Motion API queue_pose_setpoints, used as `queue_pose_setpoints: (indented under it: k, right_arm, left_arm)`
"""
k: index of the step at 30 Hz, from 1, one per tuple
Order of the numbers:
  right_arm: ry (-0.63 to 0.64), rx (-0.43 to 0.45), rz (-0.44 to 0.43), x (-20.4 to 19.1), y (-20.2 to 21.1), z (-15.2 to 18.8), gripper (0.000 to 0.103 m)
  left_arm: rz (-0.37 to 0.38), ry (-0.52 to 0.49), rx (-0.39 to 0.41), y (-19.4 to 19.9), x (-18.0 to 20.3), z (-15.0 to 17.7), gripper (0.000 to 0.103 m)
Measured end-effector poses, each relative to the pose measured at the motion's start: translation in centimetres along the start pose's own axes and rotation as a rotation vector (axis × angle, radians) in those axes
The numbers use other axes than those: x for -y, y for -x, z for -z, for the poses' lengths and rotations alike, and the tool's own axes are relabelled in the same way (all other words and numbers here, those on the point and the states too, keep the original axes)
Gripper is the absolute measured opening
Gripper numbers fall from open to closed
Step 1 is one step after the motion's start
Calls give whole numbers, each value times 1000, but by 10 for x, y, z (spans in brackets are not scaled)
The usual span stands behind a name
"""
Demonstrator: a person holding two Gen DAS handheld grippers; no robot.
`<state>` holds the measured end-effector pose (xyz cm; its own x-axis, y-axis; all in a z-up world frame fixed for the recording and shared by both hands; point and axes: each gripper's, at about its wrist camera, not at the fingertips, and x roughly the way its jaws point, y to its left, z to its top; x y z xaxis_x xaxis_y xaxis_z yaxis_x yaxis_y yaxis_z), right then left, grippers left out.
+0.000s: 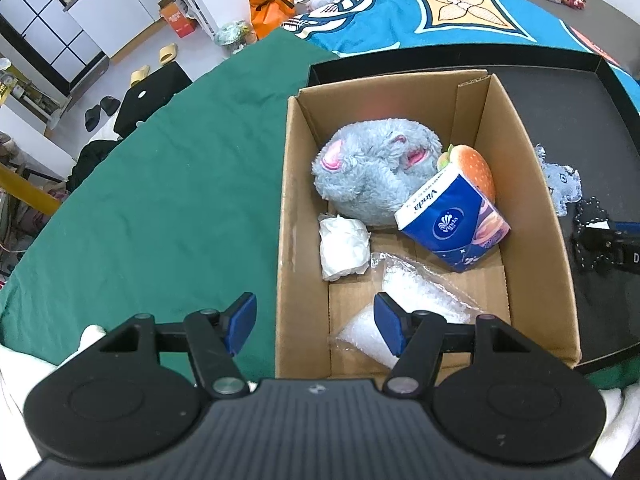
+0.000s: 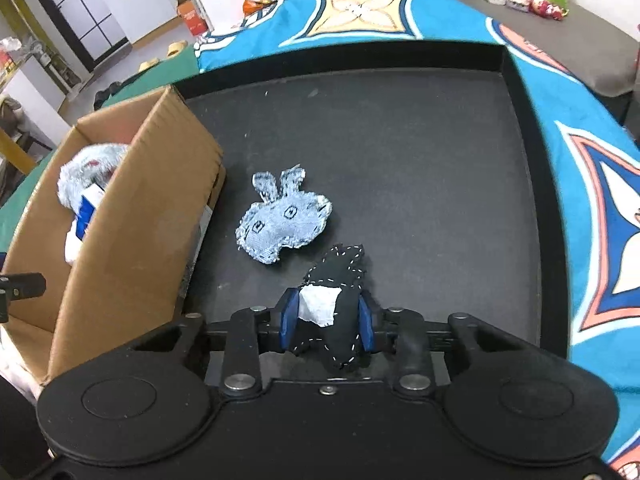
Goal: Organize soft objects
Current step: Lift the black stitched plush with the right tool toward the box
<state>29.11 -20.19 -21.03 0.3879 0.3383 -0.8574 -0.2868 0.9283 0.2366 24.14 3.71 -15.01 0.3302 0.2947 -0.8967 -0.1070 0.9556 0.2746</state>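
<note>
My right gripper is shut on a black stitched fabric toy with a white patch, held just above the black tray. A light blue denim toy lies flat on the tray just ahead and to the left; it also shows in the left wrist view. My left gripper is open and empty, straddling the near left wall of the cardboard box. The box holds a grey plush, a burger plush, a blue Vinda tissue pack, a white wad and bubble wrap.
The box stands at the tray's left side, partly on a green cloth. A blue patterned blanket lies around the tray. Beyond the table edge are the floor with slippers, an orange bag and cabinets.
</note>
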Motion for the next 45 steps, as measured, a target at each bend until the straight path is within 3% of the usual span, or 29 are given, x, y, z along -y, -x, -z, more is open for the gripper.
queue_pose_setpoints:
  k: [30, 45]
  right_arm:
    - [-51, 153, -40, -29, 85, -15, 31]
    - [20, 167, -89, -77, 96, -25, 31]
  left_arm:
    - [48, 59, 50, 21, -21, 24, 63]
    - [109, 120, 93, 19, -40, 37, 63]
